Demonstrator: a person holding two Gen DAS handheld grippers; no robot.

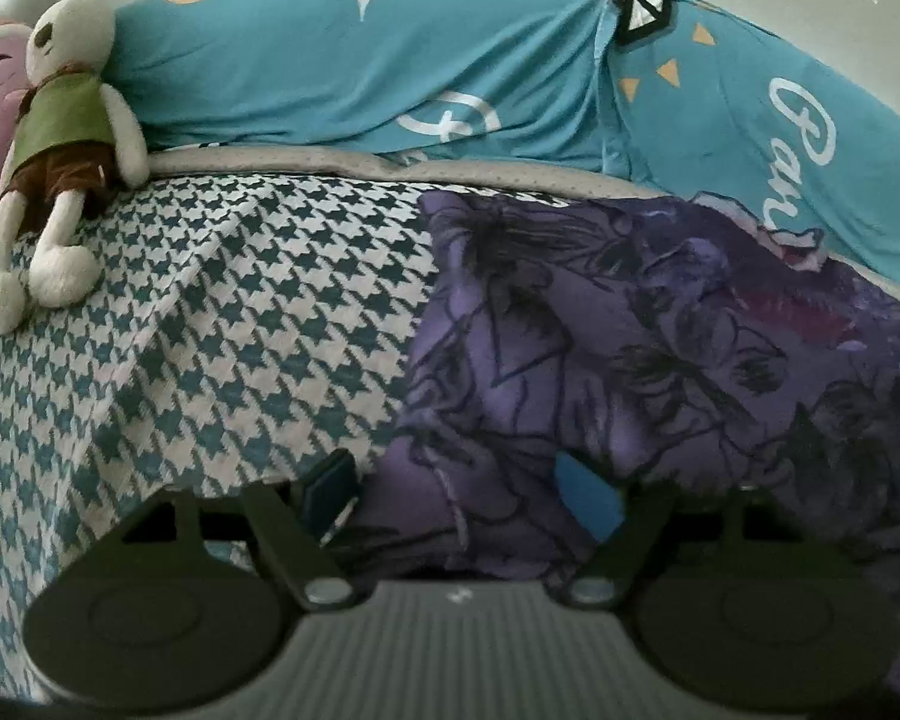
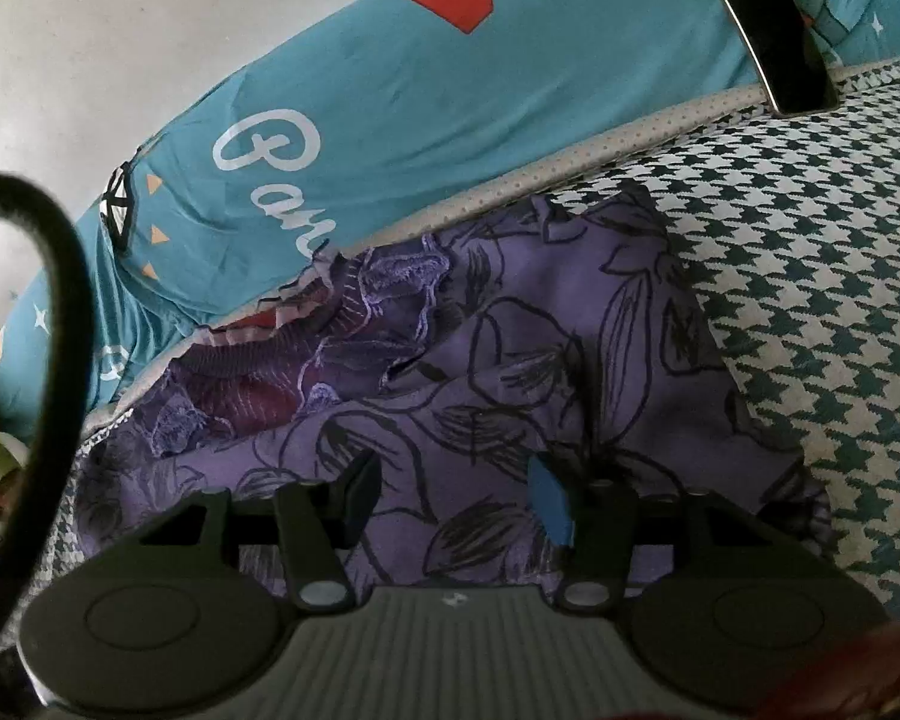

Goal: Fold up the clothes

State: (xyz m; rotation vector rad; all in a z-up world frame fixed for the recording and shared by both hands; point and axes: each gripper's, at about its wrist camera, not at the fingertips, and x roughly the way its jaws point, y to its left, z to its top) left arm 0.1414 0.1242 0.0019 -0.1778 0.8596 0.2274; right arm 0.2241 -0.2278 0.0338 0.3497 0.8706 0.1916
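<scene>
Purple floral-print garment [image 1: 660, 330] lies on houndstooth bedspread [image 1: 210, 312].
Both grippers, left [image 1: 459, 480] and right [image 2: 453, 492], jaws released, hover at its near edge; teal pillow [image 2: 360, 90] reads "Bar".

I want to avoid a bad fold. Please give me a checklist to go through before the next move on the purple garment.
1. Left tool open: ok.
2. Right tool open: ok.
3. Purple floral garment lies on the houndstooth cover: ok.
4. Garment flat: not ok, bunched near the teal pillow.
5. Plush rabbit apart from garment: ok.
6. Black cable free of the cloth: cannot tell.
</scene>
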